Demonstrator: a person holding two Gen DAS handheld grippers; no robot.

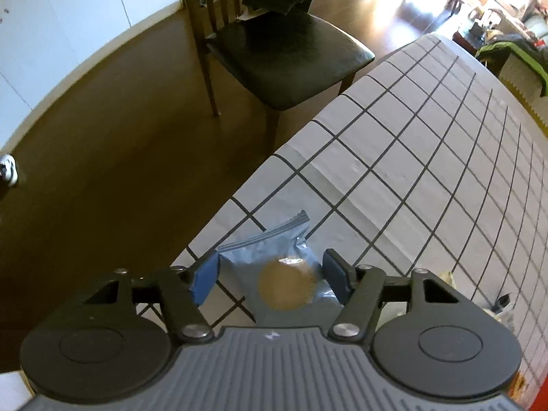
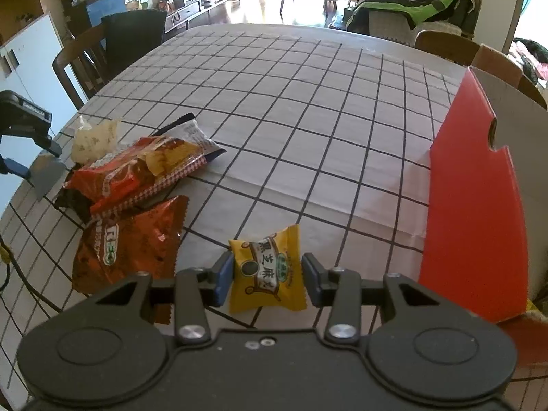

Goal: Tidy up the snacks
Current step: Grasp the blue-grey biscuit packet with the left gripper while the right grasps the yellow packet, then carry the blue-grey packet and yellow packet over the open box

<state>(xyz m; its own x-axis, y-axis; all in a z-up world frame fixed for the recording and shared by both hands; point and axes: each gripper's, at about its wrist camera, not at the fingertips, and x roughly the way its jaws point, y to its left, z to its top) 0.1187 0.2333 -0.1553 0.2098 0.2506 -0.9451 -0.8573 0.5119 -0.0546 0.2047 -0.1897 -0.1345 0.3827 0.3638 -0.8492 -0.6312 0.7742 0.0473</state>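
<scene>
A blue-grey packet (image 1: 284,284) with a round brown biscuit showing through lies at the table's corner. My left gripper (image 1: 270,279) is closed on its two sides. The right wrist view shows that left gripper (image 2: 24,157) at the far left edge, with the grey packet (image 2: 46,173) in it. A yellow packet (image 2: 267,267) with dark lettering sits between the blue pads (image 2: 224,279) of my right gripper (image 2: 267,279), which press on both its edges. The packet rests low over the checked tablecloth (image 2: 308,120).
Several loose snack packets lie left of the right gripper: a red-orange one (image 2: 137,167), a brown-orange one (image 2: 126,246), a white one (image 2: 92,140) and a silver-black one (image 2: 195,133). A red box flap (image 2: 472,212) stands at the right. A dark chair (image 1: 287,54) stands beside the table.
</scene>
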